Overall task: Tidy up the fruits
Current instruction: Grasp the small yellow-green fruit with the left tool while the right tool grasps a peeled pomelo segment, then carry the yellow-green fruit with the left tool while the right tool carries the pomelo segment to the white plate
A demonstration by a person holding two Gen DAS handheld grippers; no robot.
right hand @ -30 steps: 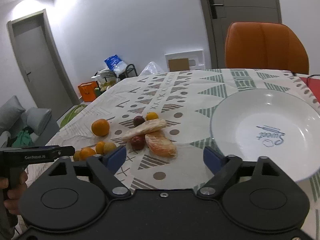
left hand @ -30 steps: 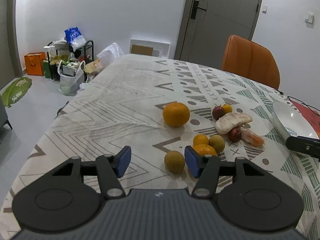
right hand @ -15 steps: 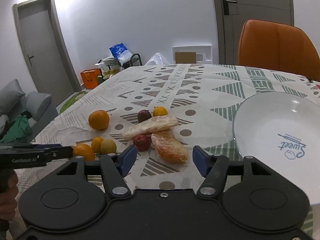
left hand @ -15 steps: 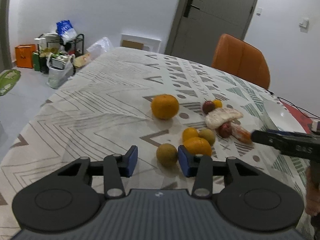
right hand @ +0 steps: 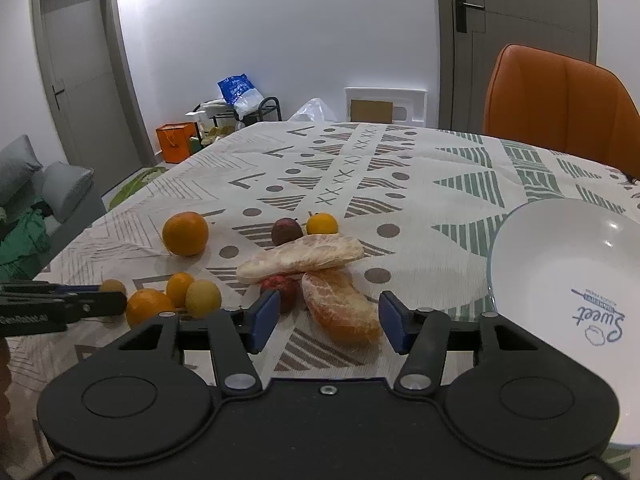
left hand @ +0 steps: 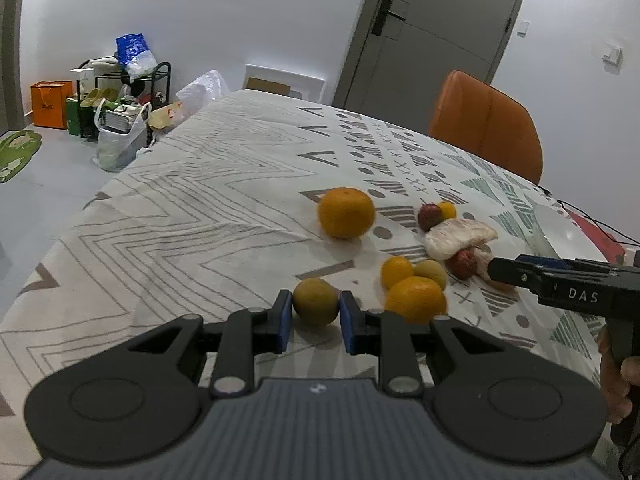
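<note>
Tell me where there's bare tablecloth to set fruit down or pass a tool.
Free: the wide stretch of tablecloth left of and beyond the big orange, and the strip between the peeled citrus pieces and the white bowl, itself empty. Crowded: the small fruit cluster, between both tools.

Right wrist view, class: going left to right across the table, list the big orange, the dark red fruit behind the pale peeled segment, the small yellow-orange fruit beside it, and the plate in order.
big orange → dark red fruit → small yellow-orange fruit → plate
</note>
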